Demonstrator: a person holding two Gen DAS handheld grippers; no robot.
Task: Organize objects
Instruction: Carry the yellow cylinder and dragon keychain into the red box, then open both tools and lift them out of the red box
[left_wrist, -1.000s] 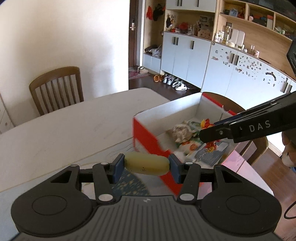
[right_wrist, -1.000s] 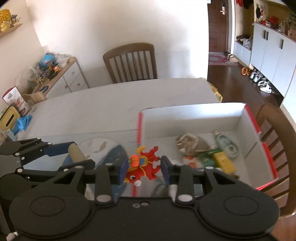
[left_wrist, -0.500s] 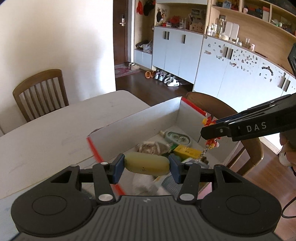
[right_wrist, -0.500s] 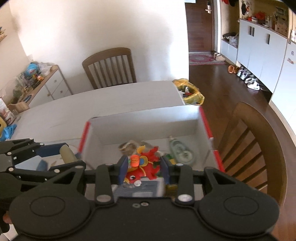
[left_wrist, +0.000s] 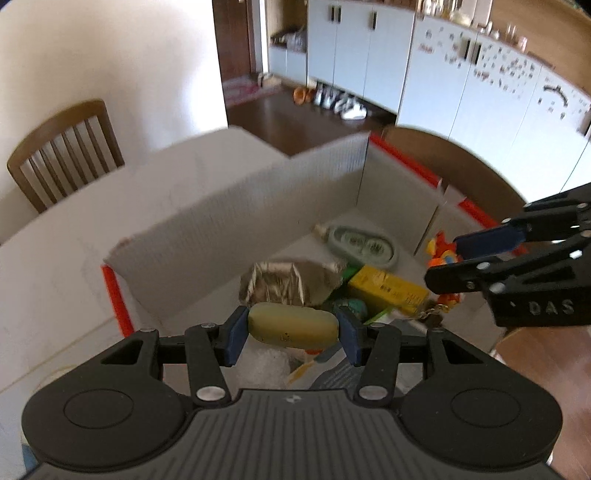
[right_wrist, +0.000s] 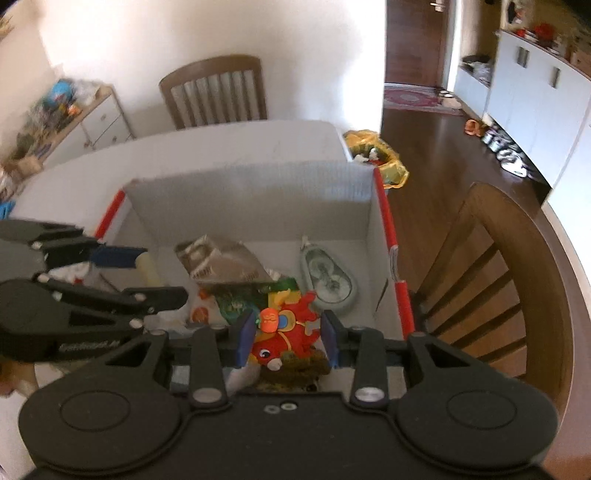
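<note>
Pale yellow foam roll (left_wrist: 293, 325), long axis crosswise between the clenched pads of the left gripper (left_wrist: 291, 330), hangs above the box (left_wrist: 258, 206) floor, while the right gripper (right_wrist: 286, 334), nearer the red-edged side wall, grips a red toy (right_wrist: 286, 328).

A plain pale wall (right_wrist: 184, 33) is seen at twelve o'clock, with a slatted wooden chair (right_wrist: 216, 94) set against it. Dark wood flooring (right_wrist: 443, 147) runs toward two o'clock, lined by white cabinets (left_wrist: 369, 48). At ten o'clock a low drawer unit (right_wrist: 99, 122) carries what may be toys, blurred.
</note>
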